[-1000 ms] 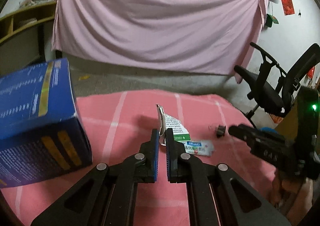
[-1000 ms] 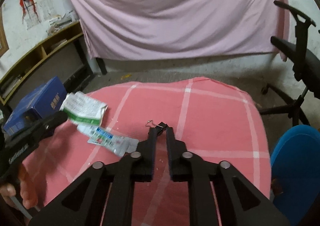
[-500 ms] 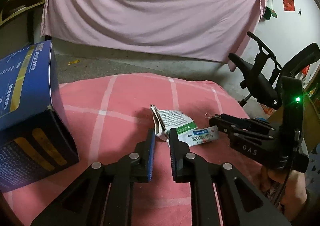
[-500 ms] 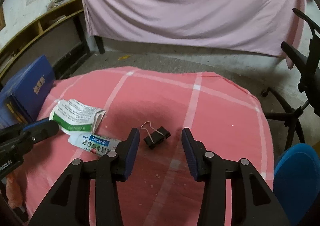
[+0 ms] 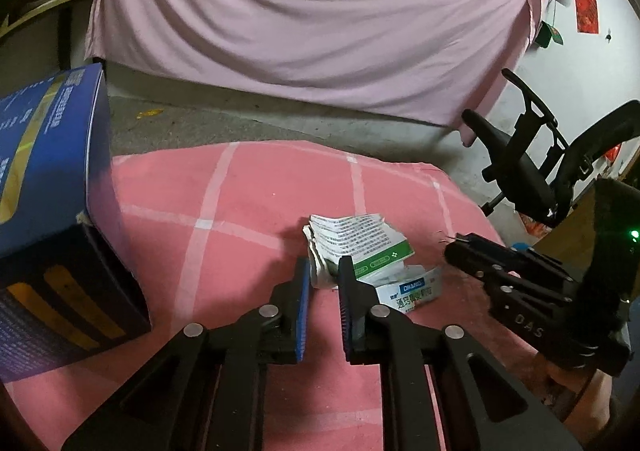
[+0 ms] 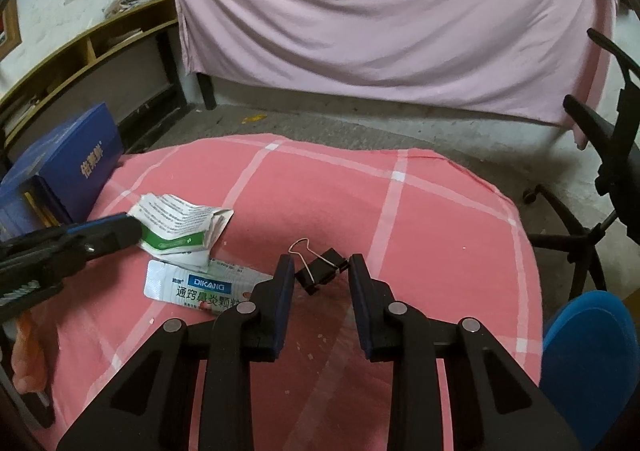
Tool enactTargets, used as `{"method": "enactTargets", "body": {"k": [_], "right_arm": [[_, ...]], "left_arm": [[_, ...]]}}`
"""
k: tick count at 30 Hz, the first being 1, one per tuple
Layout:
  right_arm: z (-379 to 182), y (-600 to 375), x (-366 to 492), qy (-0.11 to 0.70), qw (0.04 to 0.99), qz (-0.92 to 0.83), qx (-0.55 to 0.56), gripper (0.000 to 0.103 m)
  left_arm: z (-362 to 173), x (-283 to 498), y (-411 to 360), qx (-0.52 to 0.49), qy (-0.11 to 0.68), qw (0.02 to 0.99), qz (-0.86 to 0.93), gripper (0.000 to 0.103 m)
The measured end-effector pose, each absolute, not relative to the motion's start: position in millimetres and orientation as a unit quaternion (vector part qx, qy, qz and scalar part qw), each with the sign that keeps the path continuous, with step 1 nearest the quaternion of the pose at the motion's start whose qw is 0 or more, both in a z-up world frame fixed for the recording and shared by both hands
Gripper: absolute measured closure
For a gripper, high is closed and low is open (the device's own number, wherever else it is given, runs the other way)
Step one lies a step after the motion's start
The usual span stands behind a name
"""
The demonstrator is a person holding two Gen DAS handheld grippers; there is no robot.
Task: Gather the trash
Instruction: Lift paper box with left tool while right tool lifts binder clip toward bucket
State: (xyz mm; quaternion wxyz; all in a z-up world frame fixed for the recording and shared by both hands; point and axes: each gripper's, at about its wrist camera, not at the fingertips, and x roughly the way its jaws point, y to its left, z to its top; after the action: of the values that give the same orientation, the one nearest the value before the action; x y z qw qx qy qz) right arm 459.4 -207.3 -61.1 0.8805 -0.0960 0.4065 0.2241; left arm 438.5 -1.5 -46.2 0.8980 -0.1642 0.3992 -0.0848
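A crumpled white-and-green medicine carton (image 5: 356,245) lies on the pink checked cloth (image 5: 248,211), its left end between the tips of my open left gripper (image 5: 323,269). It also shows in the right wrist view (image 6: 180,229). A silver DIKANG sachet (image 5: 412,287) lies beside it, also in the right wrist view (image 6: 200,285). A black binder clip (image 6: 320,271) lies between the tips of my open right gripper (image 6: 320,271). The right gripper appears in the left wrist view (image 5: 480,259) and the left gripper in the right wrist view (image 6: 120,235).
A blue cardboard box (image 5: 48,219) stands at the cloth's left edge, also in the right wrist view (image 6: 68,171). A black office chair (image 5: 536,171) stands at the right. A blue round object (image 6: 588,367) sits at the near right. A pink sheet (image 6: 380,19) hangs behind.
My left gripper opened and let the carton down onto the cloth. My right gripper opened wide and moved down around the binder clip.
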Motion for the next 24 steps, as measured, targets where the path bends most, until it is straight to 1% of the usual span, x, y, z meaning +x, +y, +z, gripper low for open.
{"method": "enactTargets", "body": {"k": [3, 7, 14, 18, 24], "right_arm": [[-56.1, -211.3, 451.6, 0.39, 0.89, 0.22, -0.09, 0.078], [-45.6, -218.3, 435.3, 0.353, 0.905, 0.223, -0.075, 0.078], [-14.9, -241.4, 391.2, 0.242, 0.941, 0.236, -0.022, 0.078], [2.8, -258.6, 368.8, 0.175, 0.954, 0.245, 0.003, 0.078], [35.4, -296.7, 340.0, 0.082, 0.969, 0.23, 0.038, 0.078]], "left_arm": [[-41.1, 430.7, 2.3, -0.166, 0.378, 0.907, -0.082, 0.098], [-27.9, 409.9, -3.1, -0.133, 0.328, 0.932, -0.075, 0.1], [-2.0, 357.8, -21.9, -0.097, 0.213, 0.971, -0.056, 0.1], [18.3, 328.2, -46.1, -0.073, 0.148, 0.984, -0.068, 0.1], [43.5, 300.3, -80.0, -0.06, 0.089, 0.991, -0.08, 0.1]]}}
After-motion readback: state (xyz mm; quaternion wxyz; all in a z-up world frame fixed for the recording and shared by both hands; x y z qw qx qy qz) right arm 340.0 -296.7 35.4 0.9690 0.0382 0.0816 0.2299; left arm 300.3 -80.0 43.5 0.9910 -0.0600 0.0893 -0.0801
